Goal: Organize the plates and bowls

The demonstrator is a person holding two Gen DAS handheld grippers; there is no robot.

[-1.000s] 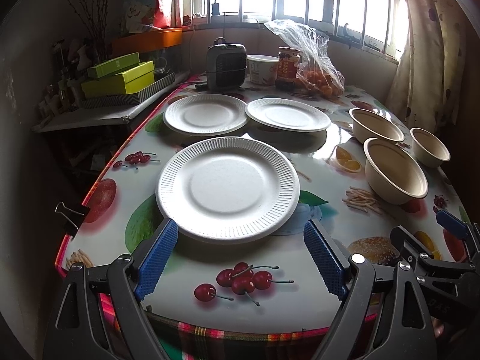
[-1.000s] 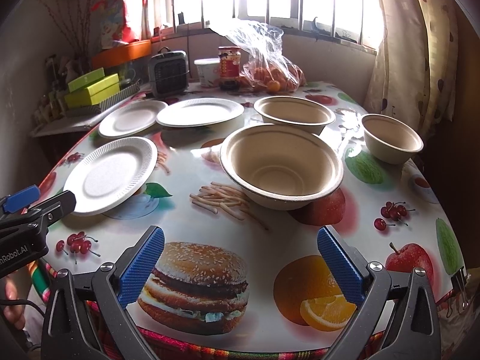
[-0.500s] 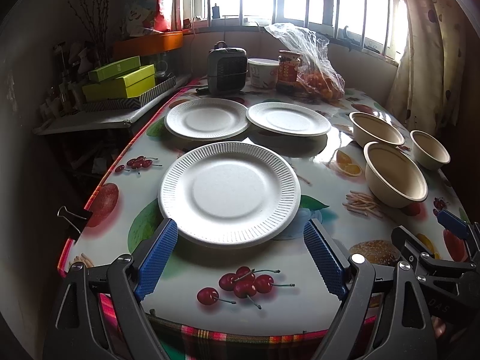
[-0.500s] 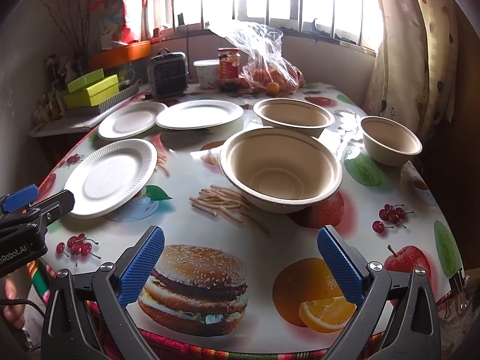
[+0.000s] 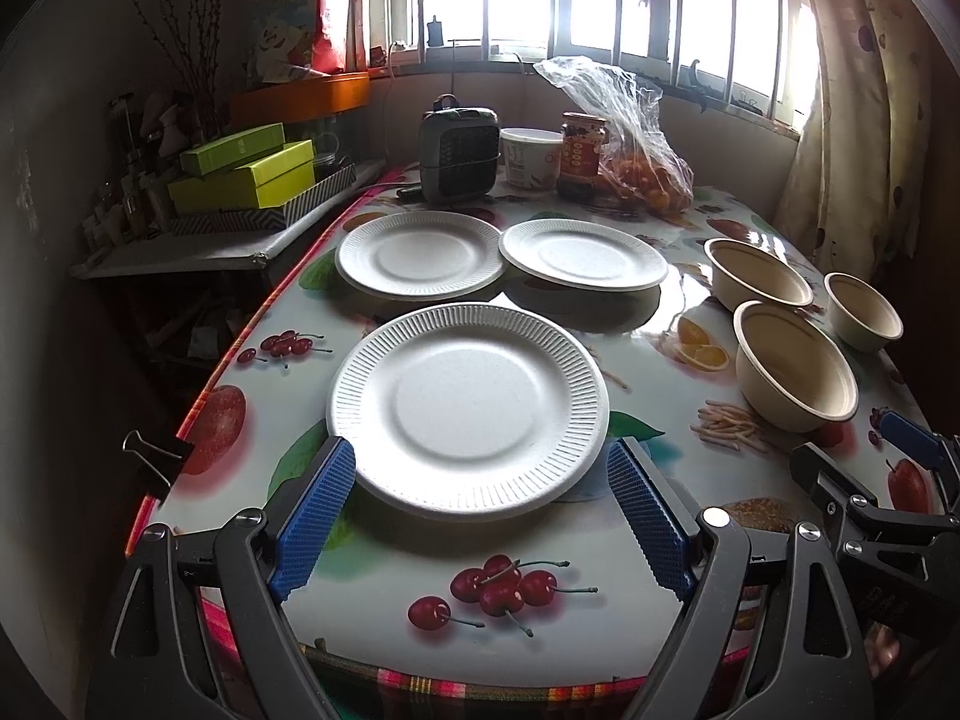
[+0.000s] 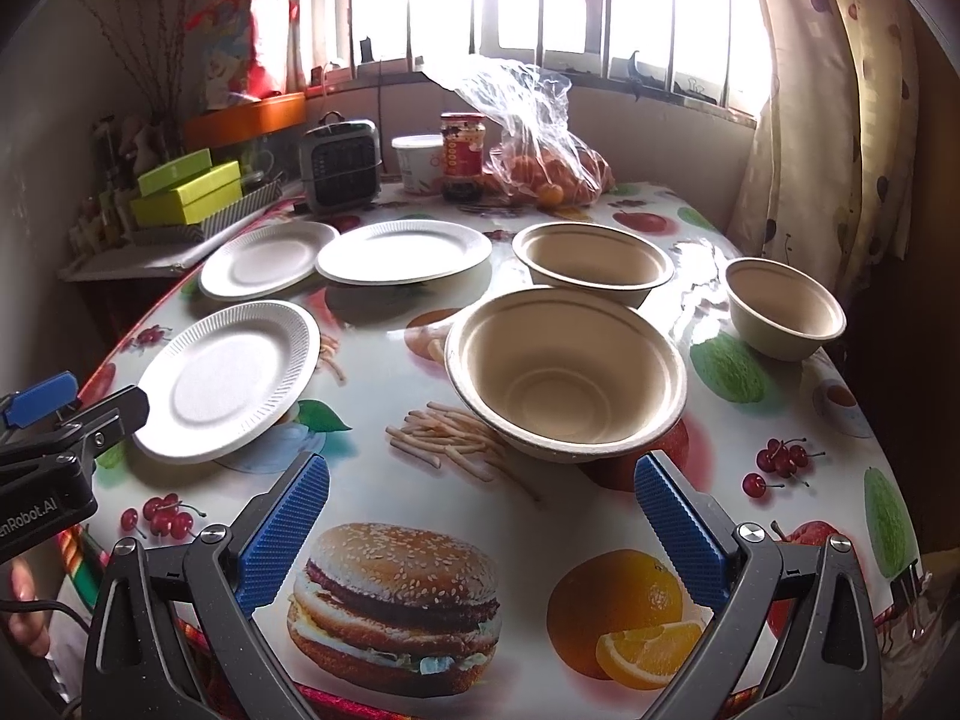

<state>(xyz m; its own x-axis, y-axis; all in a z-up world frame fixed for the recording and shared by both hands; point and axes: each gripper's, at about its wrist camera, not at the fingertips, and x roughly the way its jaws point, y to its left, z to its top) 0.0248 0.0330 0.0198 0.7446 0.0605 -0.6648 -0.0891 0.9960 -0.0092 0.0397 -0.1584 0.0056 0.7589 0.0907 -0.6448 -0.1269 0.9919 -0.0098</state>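
The round white paper plate with a ribbed rim [image 5: 468,411] lay flat between the wide-open left tongs [image 5: 479,513]. The right tongs [image 6: 480,525] were also open, empty, just before the beige round paper bowl [image 6: 567,372] on the worktop [image 6: 780,420].

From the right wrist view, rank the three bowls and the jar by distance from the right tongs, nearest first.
1. Large bowl, just ahead of the right tongs, near centre.
2. Second wide bowl, directly behind the first.
3. Small bowl, off to the right; close to the second in distance, so that order is tentative.
4. Red-lidded jar, farthest, at the table's back edge by the window.
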